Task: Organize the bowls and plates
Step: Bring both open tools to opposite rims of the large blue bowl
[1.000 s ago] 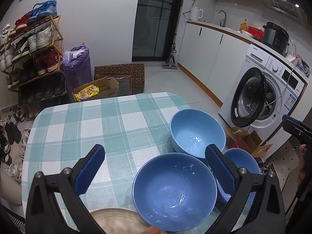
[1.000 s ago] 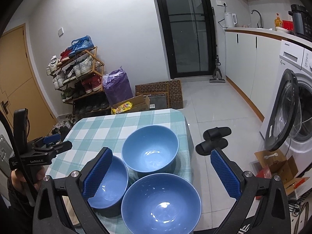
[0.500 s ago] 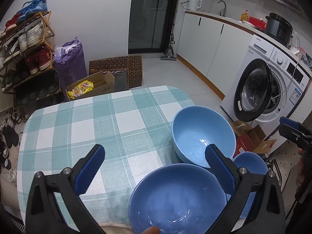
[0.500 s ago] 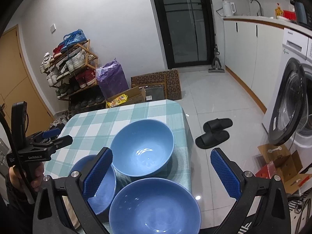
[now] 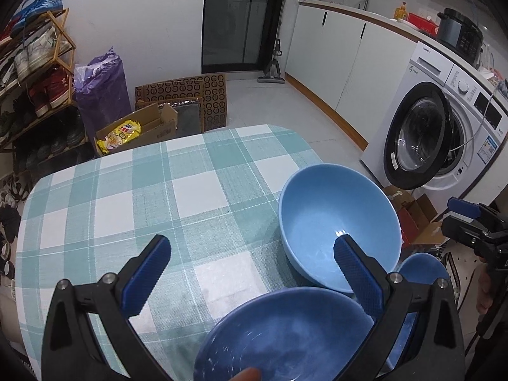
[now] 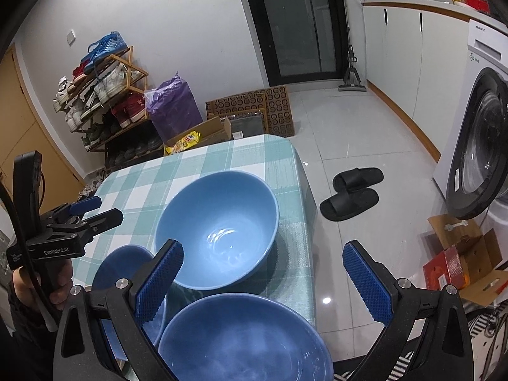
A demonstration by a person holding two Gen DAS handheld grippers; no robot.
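While three blue bowls sit bunched at the near right part of the checked tablecloth (image 5: 133,197), the light blue bowl (image 6: 219,225) farthest out, a darker bowl (image 6: 247,339) under the right gripper (image 6: 263,282) and another dark bowl (image 5: 285,336) under the left gripper (image 5: 250,276), nothing appears nested or lifted yet, so the step looks like the approach before a first pick. Both grippers hover with fingers spread wide, gripping nothing. Next, I judge, one needs to straddle a rim and close so the bowls can be stacked.
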